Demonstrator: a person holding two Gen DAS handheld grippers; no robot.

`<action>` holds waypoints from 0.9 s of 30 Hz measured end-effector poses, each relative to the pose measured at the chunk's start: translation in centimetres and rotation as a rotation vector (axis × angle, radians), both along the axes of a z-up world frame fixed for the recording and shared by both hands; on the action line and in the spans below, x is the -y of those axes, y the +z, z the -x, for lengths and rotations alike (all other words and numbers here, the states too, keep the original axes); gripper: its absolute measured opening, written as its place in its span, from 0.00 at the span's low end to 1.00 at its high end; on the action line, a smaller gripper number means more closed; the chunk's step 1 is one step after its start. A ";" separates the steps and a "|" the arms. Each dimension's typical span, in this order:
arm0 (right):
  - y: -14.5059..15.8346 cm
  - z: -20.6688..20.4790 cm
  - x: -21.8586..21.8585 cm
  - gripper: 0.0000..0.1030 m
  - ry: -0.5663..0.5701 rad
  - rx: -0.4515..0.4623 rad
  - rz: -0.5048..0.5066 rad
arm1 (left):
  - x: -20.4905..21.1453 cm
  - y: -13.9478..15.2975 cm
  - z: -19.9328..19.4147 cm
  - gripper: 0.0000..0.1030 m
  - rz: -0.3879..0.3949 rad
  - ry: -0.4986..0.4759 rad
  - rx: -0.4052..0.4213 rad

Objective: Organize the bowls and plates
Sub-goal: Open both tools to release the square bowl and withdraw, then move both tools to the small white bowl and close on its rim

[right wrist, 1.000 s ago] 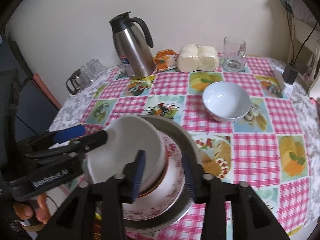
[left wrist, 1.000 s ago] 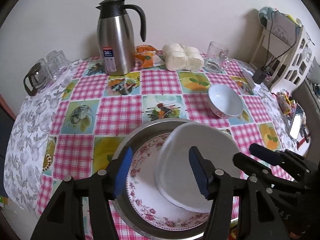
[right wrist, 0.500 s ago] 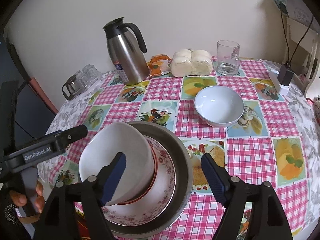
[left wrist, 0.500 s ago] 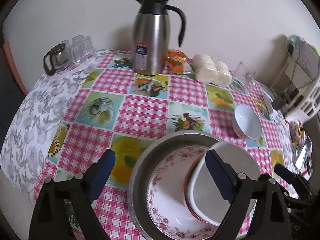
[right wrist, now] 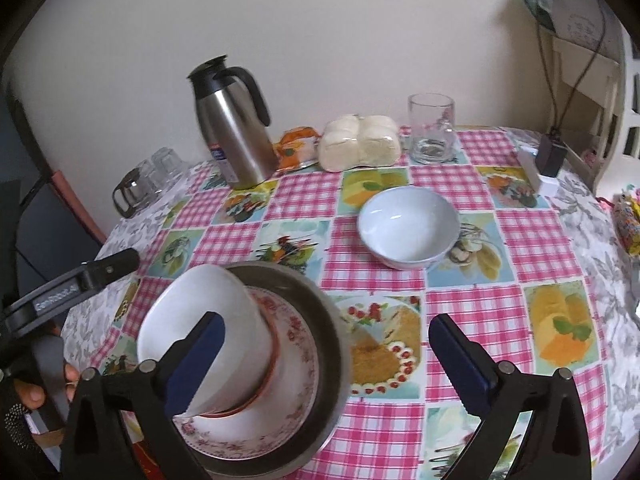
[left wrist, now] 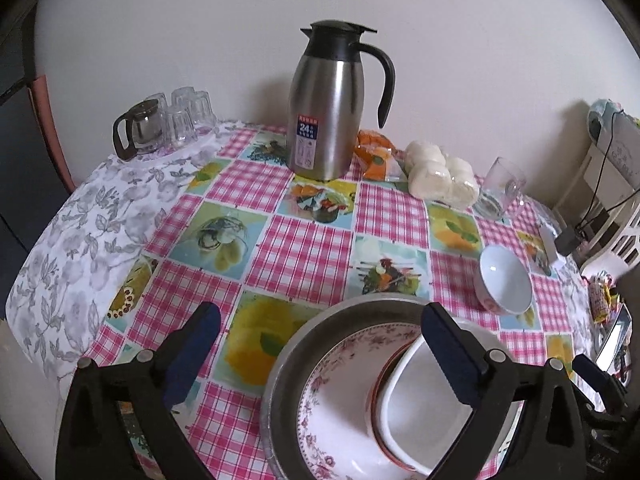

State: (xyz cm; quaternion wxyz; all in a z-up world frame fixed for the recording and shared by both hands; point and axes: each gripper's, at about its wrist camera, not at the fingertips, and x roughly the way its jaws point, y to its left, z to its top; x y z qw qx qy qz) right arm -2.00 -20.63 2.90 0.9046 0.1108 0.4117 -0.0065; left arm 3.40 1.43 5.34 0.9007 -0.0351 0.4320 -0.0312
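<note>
A metal basin (left wrist: pixel 288 356) (right wrist: pixel 328 344) at the table's near edge holds a floral plate (left wrist: pixel 336 400) (right wrist: pixel 296 380) and stacked white bowls (left wrist: pixel 420 412) (right wrist: pixel 196 328) with a red-rimmed one underneath. A loose white bowl (left wrist: pixel 506 284) (right wrist: pixel 408 226) sits on the cloth beyond the basin. My left gripper (left wrist: pixel 320 352) is open and empty above the basin's left side. My right gripper (right wrist: pixel 326 364) is open and empty above the basin's right rim; the left one shows in its view (right wrist: pixel 80 284).
A steel thermos jug (left wrist: pixel 328 100) (right wrist: pixel 232 124), orange packet (left wrist: pixel 374 154), wrapped buns (left wrist: pixel 440 178) (right wrist: pixel 360 142) and glass mug (left wrist: pixel 500 188) (right wrist: pixel 432 128) stand at the back. Glass cups and a small pot (left wrist: pixel 160 124) sit back left. A white rack (left wrist: pixel 612 184) stands right.
Both grippers opened wide and let go of the white bowl, which now rests in the basin. The left gripper pulled back and to the left.
</note>
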 end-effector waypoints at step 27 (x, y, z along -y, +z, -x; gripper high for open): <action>3.2 -5.4 11.2 1.00 -0.232 0.027 -0.115 | 12.0 2.5 -7.0 1.00 0.057 -0.255 -0.096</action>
